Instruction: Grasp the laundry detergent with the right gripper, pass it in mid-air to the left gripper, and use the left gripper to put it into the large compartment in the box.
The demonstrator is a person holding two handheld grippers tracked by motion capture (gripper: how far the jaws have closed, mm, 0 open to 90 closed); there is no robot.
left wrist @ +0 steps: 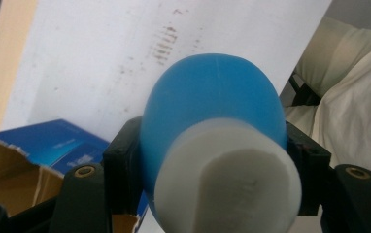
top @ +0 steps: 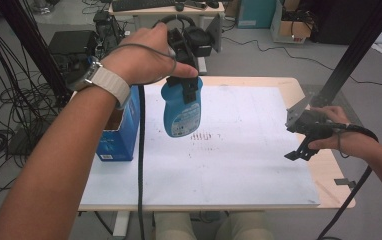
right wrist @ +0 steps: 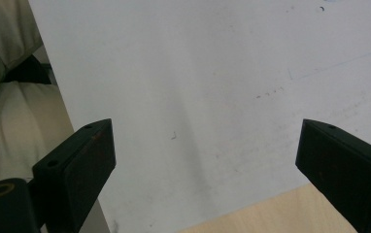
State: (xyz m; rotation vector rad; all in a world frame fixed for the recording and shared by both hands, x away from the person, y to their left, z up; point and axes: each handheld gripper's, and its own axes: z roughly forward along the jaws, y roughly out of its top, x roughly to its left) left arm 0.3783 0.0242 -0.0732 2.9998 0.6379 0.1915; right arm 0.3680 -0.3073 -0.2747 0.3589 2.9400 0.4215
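A blue plastic bottle with a white cap hangs in the air over the white sheet, held by its neck. My left gripper is shut on it, high above the table's left half. In the left gripper view the bottle fills the gap between the two black jaws, its white cap nearest the camera. My right gripper hovers open over the sheet's right edge. Its jaws stand wide apart with nothing between them in the right gripper view.
An open blue cardboard box stands at the left edge of the sheet, just beside the hanging bottle. A patch of dark smudges marks the sheet's middle. The wooden table shows along the right. Cables and equipment lie on the floor beyond.
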